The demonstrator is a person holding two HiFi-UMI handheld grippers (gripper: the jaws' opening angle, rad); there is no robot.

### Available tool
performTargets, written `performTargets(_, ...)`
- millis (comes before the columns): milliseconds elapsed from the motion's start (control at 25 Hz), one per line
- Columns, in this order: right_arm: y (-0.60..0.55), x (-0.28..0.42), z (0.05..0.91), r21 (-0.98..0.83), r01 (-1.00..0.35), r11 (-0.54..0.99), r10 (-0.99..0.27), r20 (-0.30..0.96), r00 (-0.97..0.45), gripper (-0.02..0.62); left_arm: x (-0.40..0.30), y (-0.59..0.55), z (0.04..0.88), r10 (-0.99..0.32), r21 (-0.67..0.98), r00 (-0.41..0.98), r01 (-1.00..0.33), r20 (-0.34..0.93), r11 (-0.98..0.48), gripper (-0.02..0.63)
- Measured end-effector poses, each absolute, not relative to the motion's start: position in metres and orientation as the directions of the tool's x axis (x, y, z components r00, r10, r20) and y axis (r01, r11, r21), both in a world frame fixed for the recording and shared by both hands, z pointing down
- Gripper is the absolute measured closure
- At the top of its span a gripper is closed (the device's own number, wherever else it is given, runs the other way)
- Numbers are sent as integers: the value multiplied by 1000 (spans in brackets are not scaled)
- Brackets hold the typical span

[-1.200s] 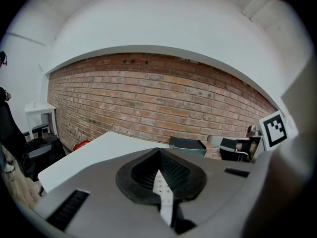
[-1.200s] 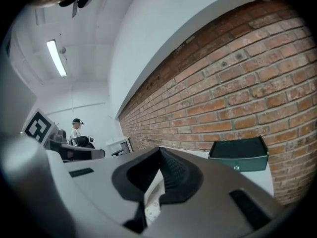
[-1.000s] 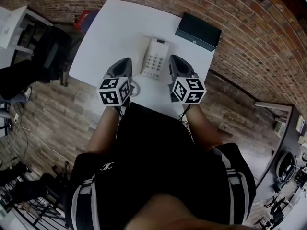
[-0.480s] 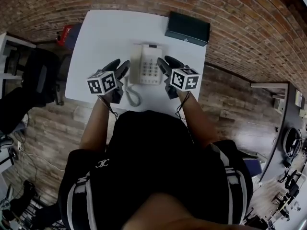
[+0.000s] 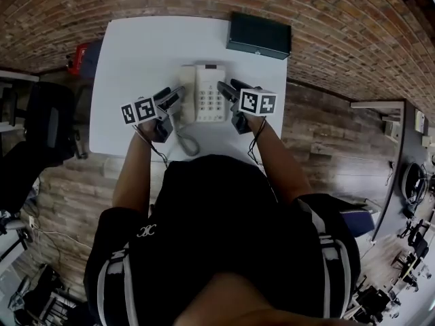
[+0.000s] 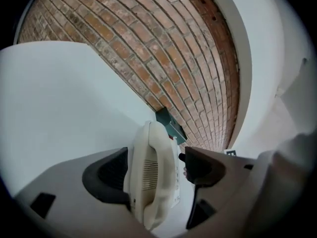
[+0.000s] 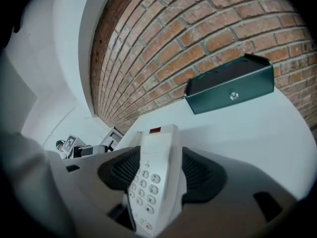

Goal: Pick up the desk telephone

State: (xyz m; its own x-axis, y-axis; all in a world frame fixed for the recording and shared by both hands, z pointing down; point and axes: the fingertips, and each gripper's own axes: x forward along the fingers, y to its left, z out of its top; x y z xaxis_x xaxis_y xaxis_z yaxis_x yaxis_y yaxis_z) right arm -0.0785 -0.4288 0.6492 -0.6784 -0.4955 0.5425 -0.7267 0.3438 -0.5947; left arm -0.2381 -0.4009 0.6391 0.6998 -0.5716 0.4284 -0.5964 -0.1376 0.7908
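Note:
A cream desk telephone (image 5: 209,100) lies mid-table on the white table (image 5: 136,53), with its handset (image 5: 187,95) on the left side. My left gripper (image 5: 171,95) straddles the handset (image 6: 151,177). Its jaws have just been opening. The left pad lies against the handset and the right pad stands apart. My right gripper (image 5: 230,88) straddles the phone's keypad side (image 7: 156,172). Its jaws have also just been opening, one pad on each side of the body. The phone rests flat on the table.
A dark green box (image 5: 258,36) sits at the table's far right edge against the brick wall. The coiled cord (image 5: 183,140) trails toward the near edge. A red object (image 5: 81,56) and a dark chair (image 5: 47,121) stand off the table's left side.
Both grippers have come down and forward to the phone. Their jaws have gone from shut to wide, the left now around the handset and the right around the keypad side.

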Motion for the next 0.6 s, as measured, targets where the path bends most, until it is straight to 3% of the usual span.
performTargets(600, -428, -94, 688, -794, -573, 201, -334, 495, -802, 351, -215, -398, 675, -347, 907, 867, -411, 358, -90, 255)
